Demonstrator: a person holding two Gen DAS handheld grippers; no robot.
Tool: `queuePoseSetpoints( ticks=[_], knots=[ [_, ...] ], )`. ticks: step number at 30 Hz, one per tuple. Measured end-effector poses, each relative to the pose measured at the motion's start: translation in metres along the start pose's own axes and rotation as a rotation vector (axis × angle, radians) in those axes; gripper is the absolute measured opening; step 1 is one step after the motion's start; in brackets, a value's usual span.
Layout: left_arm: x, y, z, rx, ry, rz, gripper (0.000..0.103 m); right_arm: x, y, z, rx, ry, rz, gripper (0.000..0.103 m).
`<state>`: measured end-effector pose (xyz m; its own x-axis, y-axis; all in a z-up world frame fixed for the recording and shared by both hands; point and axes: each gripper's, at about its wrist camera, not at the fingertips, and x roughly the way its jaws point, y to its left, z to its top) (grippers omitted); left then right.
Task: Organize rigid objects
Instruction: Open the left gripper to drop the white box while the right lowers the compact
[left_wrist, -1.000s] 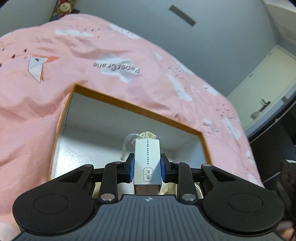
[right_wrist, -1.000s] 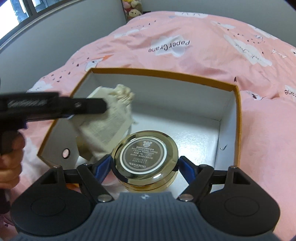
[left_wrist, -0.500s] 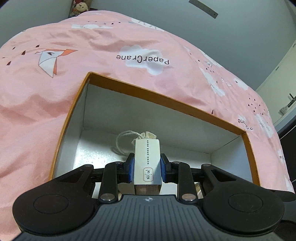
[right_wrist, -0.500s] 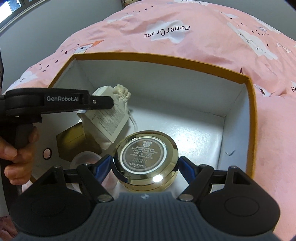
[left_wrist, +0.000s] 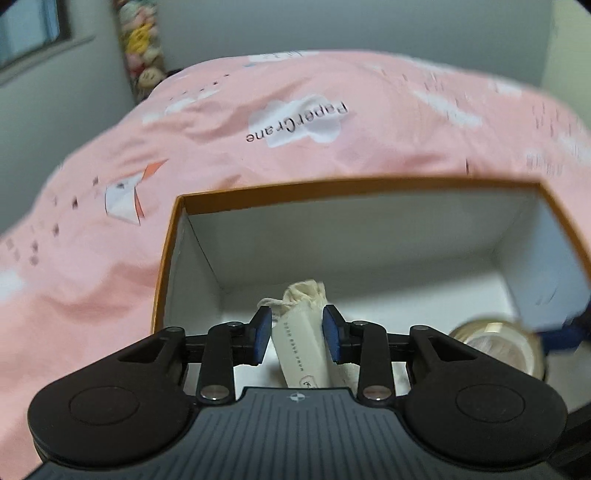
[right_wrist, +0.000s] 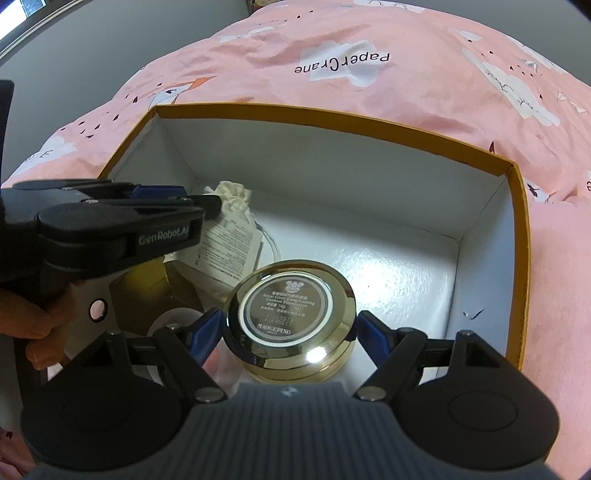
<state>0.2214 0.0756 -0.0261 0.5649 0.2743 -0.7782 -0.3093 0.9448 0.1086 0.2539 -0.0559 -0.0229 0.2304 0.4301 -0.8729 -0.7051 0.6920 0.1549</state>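
An orange-rimmed white box (left_wrist: 351, 186) lies open on a pink bedspread. My left gripper (left_wrist: 297, 334) hangs inside it and its jaws are opening. A small white carton (left_wrist: 301, 350) leans between the blue pads, with a gap at the left pad. Just past the carton lies a cream drawstring pouch (left_wrist: 304, 295). In the right wrist view my right gripper (right_wrist: 290, 325) is shut on a round gold compact (right_wrist: 290, 314), low inside the same box (right_wrist: 332, 122). The left gripper (right_wrist: 212, 202), held by a hand (right_wrist: 37, 325), reaches in from the left above the pouch (right_wrist: 231, 229).
A gold hexagonal box (right_wrist: 147, 280) and a round pale object (right_wrist: 173, 317) sit at the box's near left. White floor (right_wrist: 399, 273) shows on the box's right side. The pink bedspread (left_wrist: 258, 147) surrounds the box. Stuffed toys (left_wrist: 142, 66) stand by the far wall.
My left gripper has rolled and dropped further into the box, and its pads have parted from the white carton, which now leans. The right gripper sank slightly with the compact.
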Motion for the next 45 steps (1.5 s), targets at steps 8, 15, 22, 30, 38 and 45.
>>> queuePoseSetpoints(
  ticks=[8, 15, 22, 30, 38, 45],
  knots=[
    [0.003, -0.006, -0.005, 0.103, 0.108, 0.000, 0.037, 0.002, -0.001, -0.001, 0.001, 0.005, 0.007, 0.077],
    [-0.011, 0.011, -0.010, -0.040, 0.044, -0.097, 0.037, 0.009, 0.002, 0.000, 0.000, 0.016, 0.011, 0.077],
    [-0.046, 0.048, -0.012, -0.291, -0.123, -0.217, 0.049, 0.017, 0.009, 0.013, 0.001, 0.019, -0.003, 0.078],
    [-0.058, 0.066, -0.007, -0.324, -0.174, -0.176, 0.052, 0.040, 0.020, 0.028, -0.013, 0.082, -0.024, 0.078],
    [-0.059, 0.068, -0.020, -0.342, -0.161, -0.171, 0.052, 0.058, 0.031, 0.036, -0.003, 0.115, -0.009, 0.078],
    [-0.060, 0.066, -0.023, -0.331, -0.149, -0.172, 0.052, 0.062, 0.043, 0.037, -0.033, 0.132, 0.016, 0.078]
  ],
)
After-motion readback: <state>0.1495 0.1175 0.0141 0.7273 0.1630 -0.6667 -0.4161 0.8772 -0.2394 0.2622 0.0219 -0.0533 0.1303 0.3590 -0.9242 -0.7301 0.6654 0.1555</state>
